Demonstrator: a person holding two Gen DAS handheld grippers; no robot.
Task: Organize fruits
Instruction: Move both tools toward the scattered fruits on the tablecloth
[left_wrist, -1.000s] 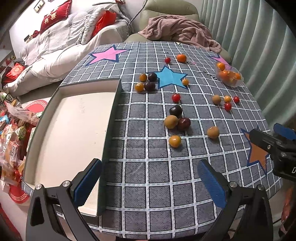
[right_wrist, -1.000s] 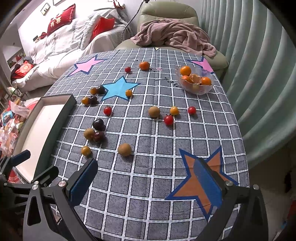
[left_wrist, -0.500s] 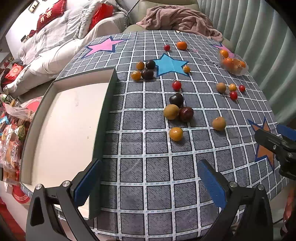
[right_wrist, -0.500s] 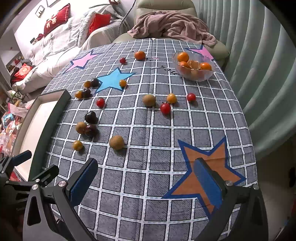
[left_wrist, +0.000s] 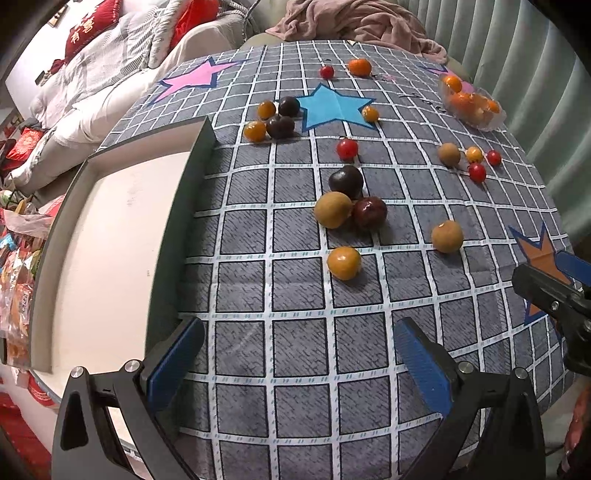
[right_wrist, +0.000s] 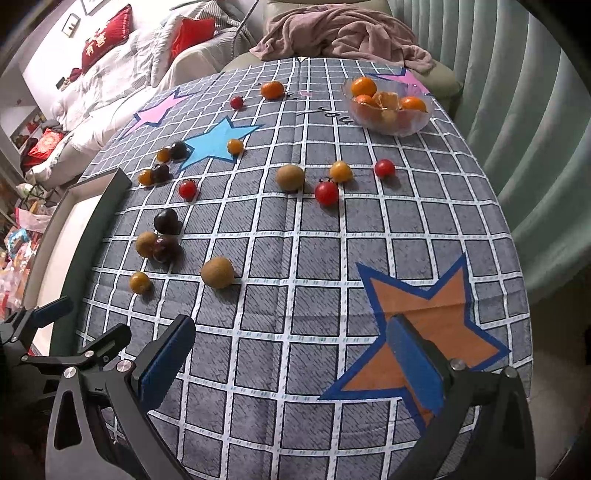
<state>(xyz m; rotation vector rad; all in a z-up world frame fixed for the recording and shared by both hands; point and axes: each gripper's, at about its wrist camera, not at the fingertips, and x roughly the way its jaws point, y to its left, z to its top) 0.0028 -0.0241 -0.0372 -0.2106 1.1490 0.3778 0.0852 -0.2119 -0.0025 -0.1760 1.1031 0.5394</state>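
A: Both grippers had moved fwd over the table since a sec before; fruit sat nearer in both views, nothing on the cloth had shifted.

B: Left gripper (left_wrist: 295, 354)?

A: Wide open, nothing btwn the blue pads (left_wrist: 173, 362), hovering above the cloth (left_wrist: 295, 295) at the near edge, just right of the tray (left_wrist: 110, 258). Tray was bare inside, dark rim, on the table's left side.

B: Right gripper (right_wrist: 288, 354)?

A: Also wide open, holding nothing, over the near edge w/ its right pad above the orange star (right_wrist: 424, 314). Its tips showed at the right edge of the left view.

B: Where was the fruit?

A: Loose on the cloth. Nearest the left gripper: a yellow tomato (left_wrist: 344, 263), then a brown fruit (left_wrist: 333, 209) touching a dark plum (left_wrist: 370, 213), w/ another plum (left_wrist: 346, 181) just behind. A second brown fruit (left_wrist: 447, 236) lay apart to the right. Farther back, a red tomato (left_wrist: 347, 148), and by the blue star (left_wrist: 334, 107) two yellow and two dark ones clustered near the tray's far corner.

B: And right side?

A: A third brown fruit (right_wrist: 290, 177), yellow tomato and two red ones mid-table. Bowl (right_wrist: 388, 122) of oranges at the far right, clear glass or plastic, couldn't tell which. One orange (right_wrist: 272, 89) and a small red one sat at the far edge.
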